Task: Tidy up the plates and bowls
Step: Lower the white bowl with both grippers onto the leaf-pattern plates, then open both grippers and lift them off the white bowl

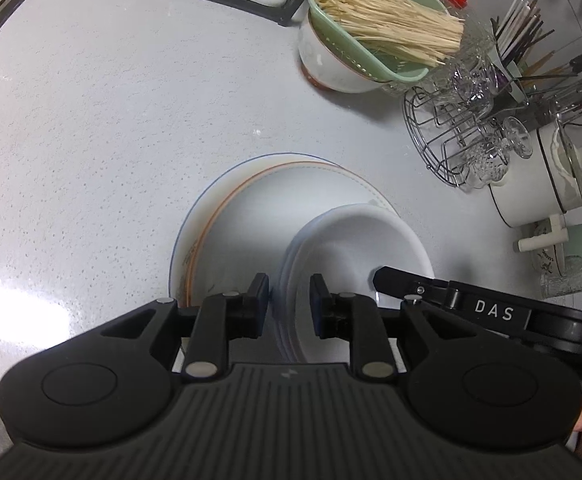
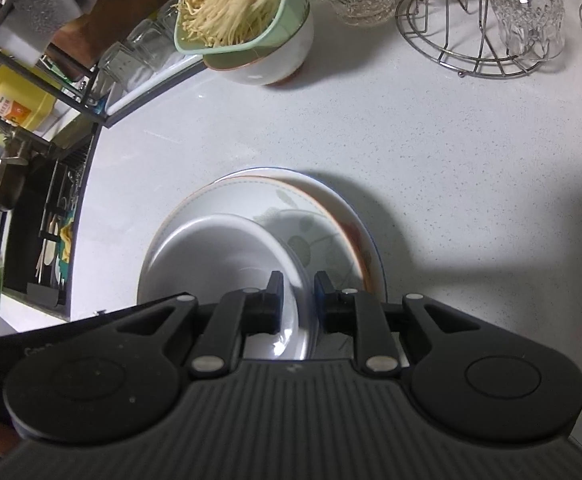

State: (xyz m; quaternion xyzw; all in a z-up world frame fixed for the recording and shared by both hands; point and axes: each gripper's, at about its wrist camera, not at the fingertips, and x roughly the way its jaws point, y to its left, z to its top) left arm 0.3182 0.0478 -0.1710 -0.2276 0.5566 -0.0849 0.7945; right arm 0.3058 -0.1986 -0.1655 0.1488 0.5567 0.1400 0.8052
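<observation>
Stacked bowls on stacked plates

White bowls [image 1: 355, 248] sit nested upright on the orange-rimmed plate [image 2: 323, 216], atop a blue-rimmed plate [image 1: 179, 248], mid-countertop.

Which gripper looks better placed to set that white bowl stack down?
Neither clearly: left gripper and right gripper each straddle opposite rims of the bowl stack over the plates.

A mint-green plastic strainer [image 1: 375, 36] of pale enoki mushrooms [image 1: 387, 20] sits atop a white ceramic pot [image 1: 327, 64], beside a chrome wire rack [image 1: 439, 140] holding clear glasses [image 1: 487, 160].
</observation>
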